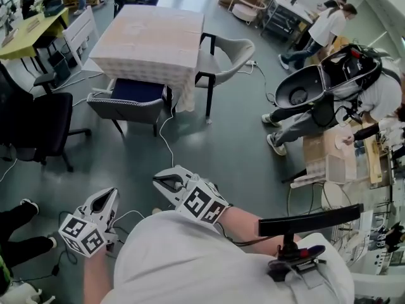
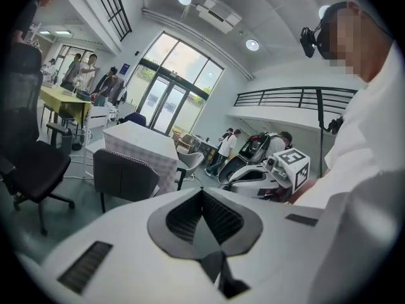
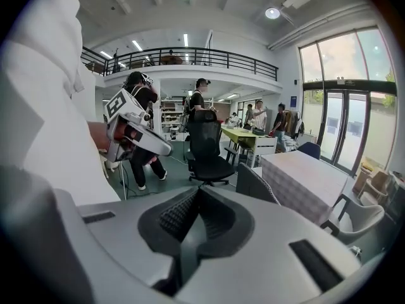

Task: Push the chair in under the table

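Two closed, empty items: left tool [image 1: 111, 195], right tool [image 1: 158, 181], well apart from chair [image 1: 123, 109]; its seat partly under desk [image 1: 152, 40].

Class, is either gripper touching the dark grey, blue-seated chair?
No: left gripper and right gripper sit by the person, floor separating them from the chair.

The grey-green floor [image 1: 228, 151] carries the cloth-covered bench [image 1: 149, 43], a grey chair [image 1: 123, 106] at its near side, and a white cable [image 1: 168, 149].

No legible text, brand or number, blue wall sign [image 3: 294, 100] too small to read
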The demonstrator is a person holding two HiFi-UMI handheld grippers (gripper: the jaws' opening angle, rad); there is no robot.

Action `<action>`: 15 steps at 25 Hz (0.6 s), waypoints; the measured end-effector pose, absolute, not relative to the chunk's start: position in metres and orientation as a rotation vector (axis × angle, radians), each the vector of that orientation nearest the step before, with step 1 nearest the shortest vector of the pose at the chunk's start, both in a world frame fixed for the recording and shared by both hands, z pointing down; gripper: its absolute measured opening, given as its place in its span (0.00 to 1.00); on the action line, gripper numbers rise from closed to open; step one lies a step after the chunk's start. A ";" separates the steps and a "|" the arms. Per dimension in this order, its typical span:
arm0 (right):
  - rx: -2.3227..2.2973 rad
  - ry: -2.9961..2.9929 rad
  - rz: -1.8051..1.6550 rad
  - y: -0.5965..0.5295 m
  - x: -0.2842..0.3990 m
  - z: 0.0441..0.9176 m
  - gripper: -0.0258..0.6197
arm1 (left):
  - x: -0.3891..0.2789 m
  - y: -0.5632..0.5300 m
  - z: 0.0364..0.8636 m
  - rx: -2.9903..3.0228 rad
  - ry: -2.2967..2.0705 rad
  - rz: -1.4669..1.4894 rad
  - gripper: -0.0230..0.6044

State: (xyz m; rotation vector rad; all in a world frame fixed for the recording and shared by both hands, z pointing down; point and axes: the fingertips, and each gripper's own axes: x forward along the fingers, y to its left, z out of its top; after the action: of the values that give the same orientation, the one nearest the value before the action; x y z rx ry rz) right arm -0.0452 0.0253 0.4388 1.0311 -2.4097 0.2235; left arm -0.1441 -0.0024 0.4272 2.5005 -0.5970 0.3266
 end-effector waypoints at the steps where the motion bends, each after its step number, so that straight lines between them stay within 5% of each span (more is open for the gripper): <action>1: 1.034 -2.407 0.228 0.025 -0.043 0.441 0.06 | -0.143 -0.004 0.429 2.500 -0.595 0.329 0.05; 15: 1.079 -2.404 0.268 -0.007 -0.009 0.447 0.06 | -0.107 -0.044 0.444 2.475 -0.566 0.379 0.05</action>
State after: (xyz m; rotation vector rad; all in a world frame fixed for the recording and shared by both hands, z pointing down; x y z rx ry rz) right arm -0.0089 -0.0070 0.4474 1.0793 -2.4035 0.2681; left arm -0.1074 -0.0438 0.4436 2.4751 -0.5660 0.3789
